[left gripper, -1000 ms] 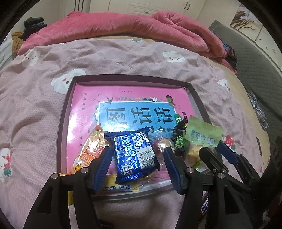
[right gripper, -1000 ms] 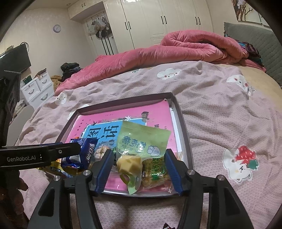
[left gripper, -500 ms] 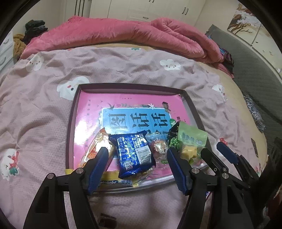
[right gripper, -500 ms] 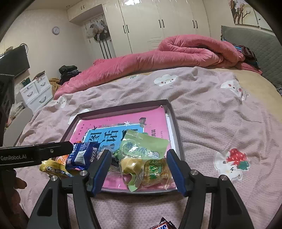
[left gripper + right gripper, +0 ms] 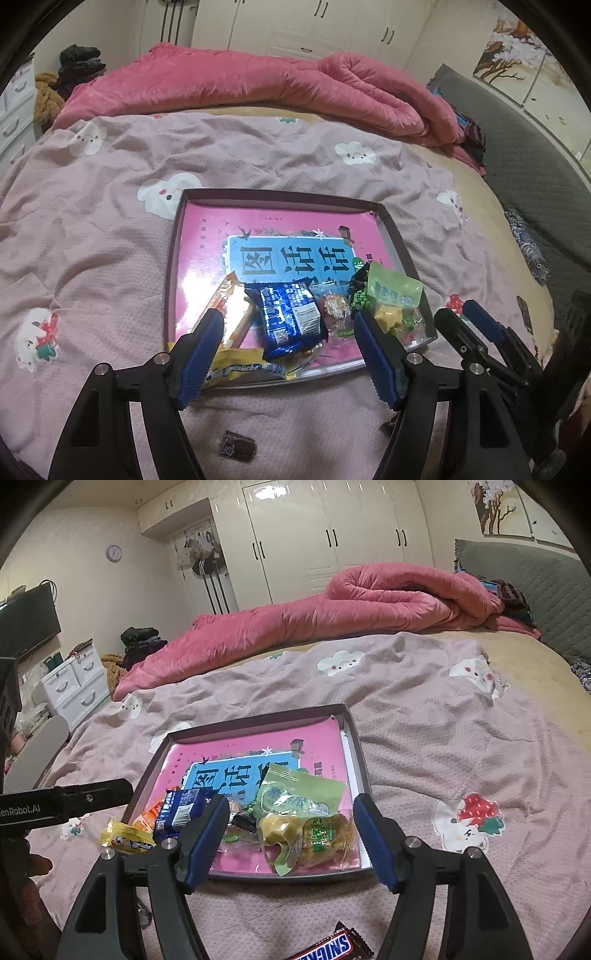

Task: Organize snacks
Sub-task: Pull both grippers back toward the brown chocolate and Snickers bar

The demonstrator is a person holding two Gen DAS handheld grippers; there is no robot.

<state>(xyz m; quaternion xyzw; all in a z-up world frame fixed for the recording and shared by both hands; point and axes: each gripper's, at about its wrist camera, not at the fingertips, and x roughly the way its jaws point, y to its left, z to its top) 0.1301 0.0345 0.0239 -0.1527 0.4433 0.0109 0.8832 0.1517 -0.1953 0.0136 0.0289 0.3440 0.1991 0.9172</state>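
Right wrist view: a Snickers bar (image 5: 327,947) lies loose on the bedspread (image 5: 443,746), nearer the camera than the right gripper (image 5: 291,838) and outside the tray (image 5: 356,738), long axis slanting up-right. Both this and the left gripper (image 5: 290,350) have just been opening and hold nothing; the right is nearer.

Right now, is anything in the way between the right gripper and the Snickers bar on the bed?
Nothing visible. The Snickers bar lies on the blanket, outside the tray, just below the open right gripper. Only bare blanket lies between them, and the gripper holds nothing.
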